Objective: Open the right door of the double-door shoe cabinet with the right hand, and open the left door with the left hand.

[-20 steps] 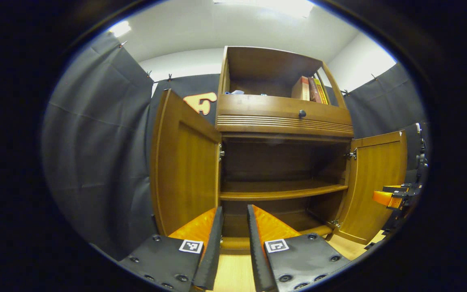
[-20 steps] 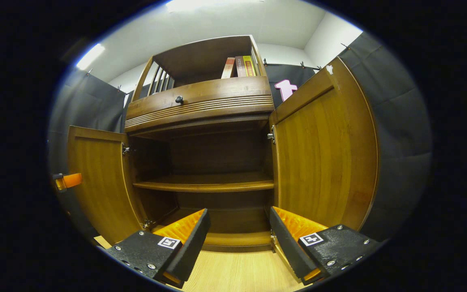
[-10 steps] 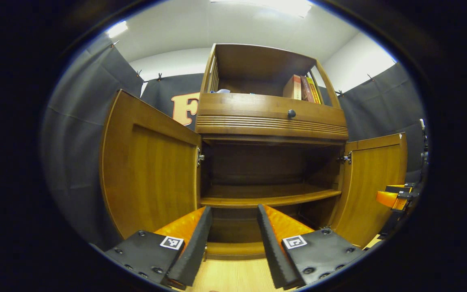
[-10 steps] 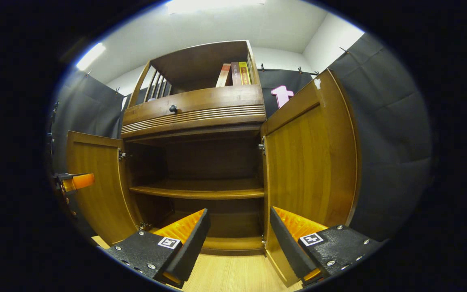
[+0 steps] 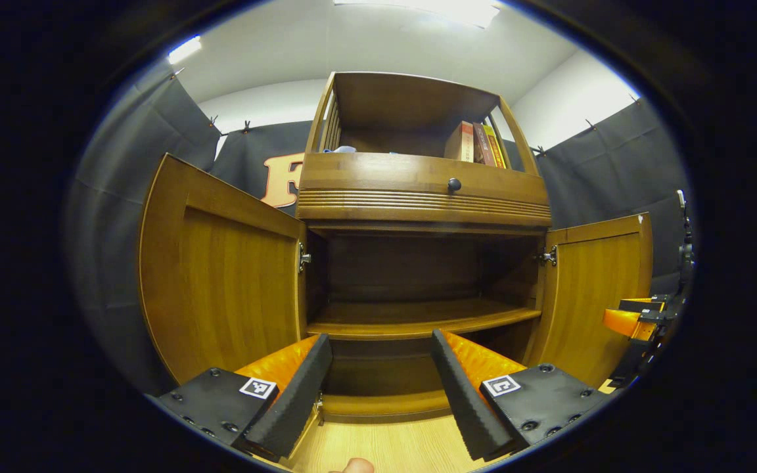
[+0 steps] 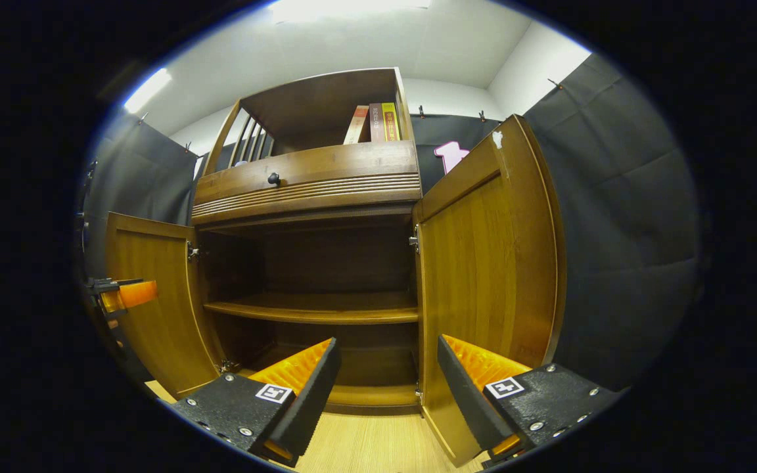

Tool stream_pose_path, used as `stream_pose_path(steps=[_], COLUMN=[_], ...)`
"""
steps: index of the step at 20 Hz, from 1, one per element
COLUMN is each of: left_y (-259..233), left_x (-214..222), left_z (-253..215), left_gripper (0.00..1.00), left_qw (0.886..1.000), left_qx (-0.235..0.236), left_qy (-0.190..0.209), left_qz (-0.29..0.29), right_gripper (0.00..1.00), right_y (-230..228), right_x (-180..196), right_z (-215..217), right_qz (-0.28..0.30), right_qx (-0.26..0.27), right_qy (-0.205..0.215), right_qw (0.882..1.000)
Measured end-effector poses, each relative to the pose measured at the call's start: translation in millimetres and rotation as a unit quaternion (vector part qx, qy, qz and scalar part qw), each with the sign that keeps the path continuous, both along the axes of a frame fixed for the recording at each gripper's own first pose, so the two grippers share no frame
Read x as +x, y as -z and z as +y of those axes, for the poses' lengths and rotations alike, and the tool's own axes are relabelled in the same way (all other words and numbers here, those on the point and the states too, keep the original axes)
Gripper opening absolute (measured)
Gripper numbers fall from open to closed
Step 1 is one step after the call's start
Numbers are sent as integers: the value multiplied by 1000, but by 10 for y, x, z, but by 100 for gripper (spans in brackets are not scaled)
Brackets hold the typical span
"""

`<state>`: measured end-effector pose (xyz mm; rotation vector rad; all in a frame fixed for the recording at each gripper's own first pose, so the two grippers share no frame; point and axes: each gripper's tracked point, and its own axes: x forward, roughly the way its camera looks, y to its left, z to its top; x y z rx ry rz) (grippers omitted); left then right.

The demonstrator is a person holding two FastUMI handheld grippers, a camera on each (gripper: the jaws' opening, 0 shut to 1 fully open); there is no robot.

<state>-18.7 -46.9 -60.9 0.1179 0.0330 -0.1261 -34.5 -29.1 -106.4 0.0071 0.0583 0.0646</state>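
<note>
Wooden shoe cabinet (image 5: pixel 418 197) stands ahead of me, left door (image 5: pixel 221 276) and right door (image 6: pixel 483 263) swung wide, my left gripper (image 5: pixel 378 387) and right gripper (image 6: pixel 385 387) both spread, holding nothing.

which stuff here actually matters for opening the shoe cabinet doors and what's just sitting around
Part of the job:
- left door, swung open
- right door, swung open
- left gripper, open, holding nothing
- right gripper, open, holding nothing

Just there:
- books on the top shelf
- drawer knob
- inner shelf, bare
- wooden floor
</note>
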Motion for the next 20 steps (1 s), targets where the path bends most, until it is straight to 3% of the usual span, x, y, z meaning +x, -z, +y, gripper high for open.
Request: stream_pose_path(steps=[7,8,20], left_y=[62,62,-1], left_x=[5,4,-55], left_z=[52,51,116], left_gripper=[99,98,98], left_qw=[1000,1000,1000], left_qx=[-5,-5,-5], left_qy=[-4,-5,-9], left_qz=[7,7,-7], right_gripper=[100,92,92], right_y=[-30,-18,12], right_x=[-8,-22,-37], right_z=[44,48,91], right_qz=[-4,-4,-4], right_qx=[-4,-4,-6], right_qy=[-3,-4,-8], right_qw=[1000,1000,1000])
